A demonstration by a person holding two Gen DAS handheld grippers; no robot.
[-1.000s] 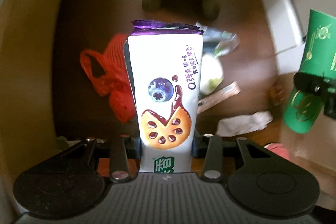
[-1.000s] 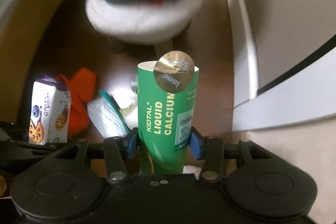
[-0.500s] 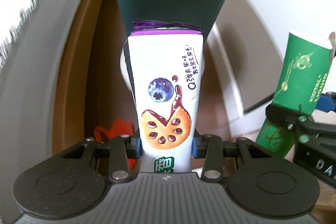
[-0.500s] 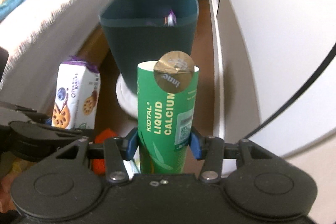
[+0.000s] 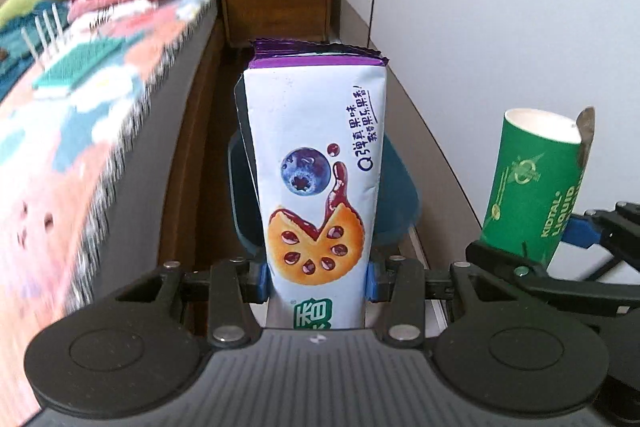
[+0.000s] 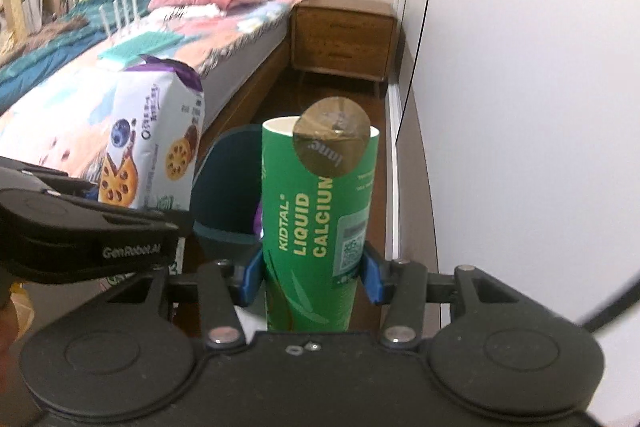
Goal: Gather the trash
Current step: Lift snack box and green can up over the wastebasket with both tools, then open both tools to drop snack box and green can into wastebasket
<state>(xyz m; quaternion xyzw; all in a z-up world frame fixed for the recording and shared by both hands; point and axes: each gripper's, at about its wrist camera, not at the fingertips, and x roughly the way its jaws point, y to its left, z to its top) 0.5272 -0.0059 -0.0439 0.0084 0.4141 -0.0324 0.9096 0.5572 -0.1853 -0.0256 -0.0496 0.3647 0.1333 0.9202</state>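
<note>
Your left claw is clamped on the cookie packet, blue pads pressing both sides near its lower end. The packet stands upright, white with a purple crimped top, a blueberry and a jam cookie printed on it. Behind it sits the dark teal trash bin, mostly hidden by the packet; only its rim and sides show either side.

Your right claw is clamped on the green tube, labelled KIDTAL LIQUID CALCIUM, upright, mouth open, with a round foil lid hanging at the rim. The bin shows just behind and left of the tube, something purple inside it. From the right wrist camera the packet and left claw are at left, beside the bin; from the left wrist camera the tube is at right, tilted slightly.

Both items are held up in the air, near the bin, not in it. Bed with a patterned blanket at left, wooden nightstand at the far end, white wall at right.
</note>
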